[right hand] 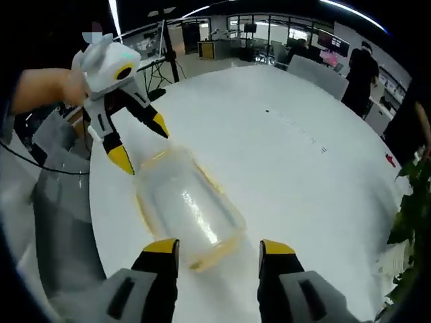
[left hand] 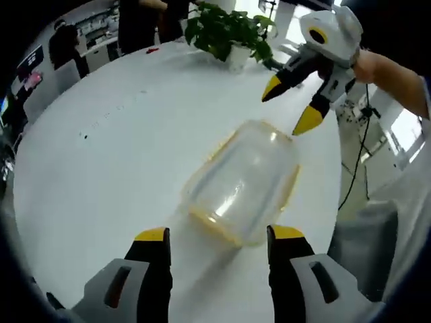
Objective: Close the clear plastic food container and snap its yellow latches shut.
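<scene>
Left gripper [left hand: 219, 241] spread, container [left hand: 241, 183] at 12 o'clock just past its tips. Right gripper [left hand: 293, 108] spread too, beyond the far end. Lid looks on; latch state unclear. Next: press 1 yellow latch shut. Plant [left hand: 225, 30] farthest.

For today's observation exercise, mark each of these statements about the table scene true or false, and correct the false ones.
1. The clear container lies on a white table. True.
2. The left hand-held gripper is clamped on the container. False: its jaws are open and nothing is between them; the container lies just ahead of them.
3. A potted plant stands on the table beyond the container in the left gripper view. True.
4. The right hand-held gripper is shut. False: its jaws are apart, at the container's end.
5. The container has red trim. False: the trim is yellow.
</scene>
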